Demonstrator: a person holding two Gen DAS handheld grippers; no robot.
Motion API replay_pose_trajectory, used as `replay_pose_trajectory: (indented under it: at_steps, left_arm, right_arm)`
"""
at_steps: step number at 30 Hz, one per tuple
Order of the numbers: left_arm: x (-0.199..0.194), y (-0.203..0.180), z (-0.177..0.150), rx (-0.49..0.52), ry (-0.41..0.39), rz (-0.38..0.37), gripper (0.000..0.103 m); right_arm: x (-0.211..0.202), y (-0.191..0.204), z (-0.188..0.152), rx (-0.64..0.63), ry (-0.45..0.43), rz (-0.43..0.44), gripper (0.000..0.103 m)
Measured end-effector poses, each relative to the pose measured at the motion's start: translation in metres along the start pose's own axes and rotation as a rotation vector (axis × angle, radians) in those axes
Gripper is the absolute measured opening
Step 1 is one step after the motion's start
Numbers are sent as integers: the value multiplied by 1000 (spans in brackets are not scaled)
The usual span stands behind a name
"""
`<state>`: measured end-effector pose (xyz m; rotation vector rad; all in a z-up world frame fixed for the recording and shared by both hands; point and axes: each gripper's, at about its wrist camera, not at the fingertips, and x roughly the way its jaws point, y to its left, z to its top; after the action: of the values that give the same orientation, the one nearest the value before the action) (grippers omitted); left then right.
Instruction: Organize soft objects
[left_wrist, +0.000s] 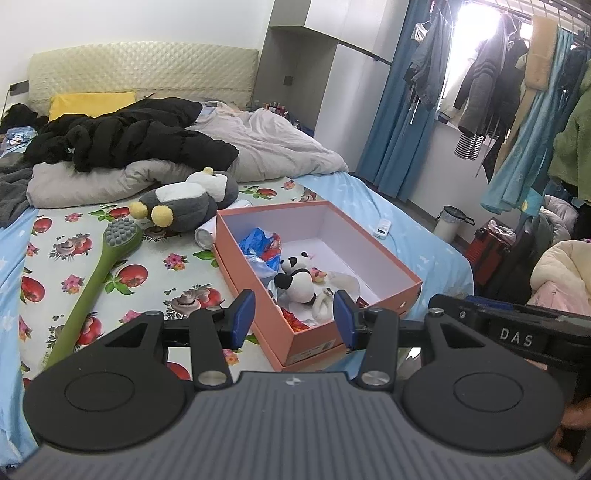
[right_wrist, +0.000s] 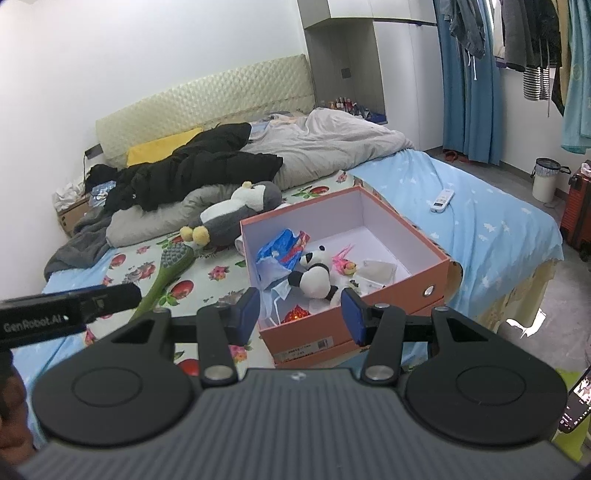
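Note:
An orange box (left_wrist: 400, 275) (right_wrist: 441, 264) with a white inside lies open on the bed. In it sit a small panda plush (left_wrist: 297, 280) (right_wrist: 314, 277), a blue and red bag (left_wrist: 260, 245) (right_wrist: 282, 247) and other small soft items. A big grey and white plush with yellow feet (left_wrist: 188, 203) (right_wrist: 236, 212) lies on the bed behind the box. My left gripper (left_wrist: 293, 319) is open and empty, hovering before the box's near corner. My right gripper (right_wrist: 299, 315) is open and empty too, just short of the box's front wall.
A green long-handled massage brush (left_wrist: 98, 275) (right_wrist: 166, 275) lies left of the box. A black jacket (left_wrist: 136, 134) and grey duvet (left_wrist: 273, 142) cover the far bed. A white remote (right_wrist: 442, 199) rests on the blue sheet. A bin (right_wrist: 546, 181), red suitcase (right_wrist: 580, 206) and hanging clothes stand at right.

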<state>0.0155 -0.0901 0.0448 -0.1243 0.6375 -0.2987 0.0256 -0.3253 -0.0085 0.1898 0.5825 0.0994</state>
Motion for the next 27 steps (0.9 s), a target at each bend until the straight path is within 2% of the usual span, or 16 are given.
replay_pose_trajectory:
  at_steps: [25,26,27]
  left_arm:
    - [2,-1,0,-1,-3,7,57]
    - [2,-1,0,-2,-2,9,57]
    - [2,-1,0,-4,-2,10,57]
  right_arm:
    - [8,4,-6,-18,18,-13,52]
    - [9,4,-6,-17,22,-19,60]
    - [10,2,-6,-12,25,-18,73]
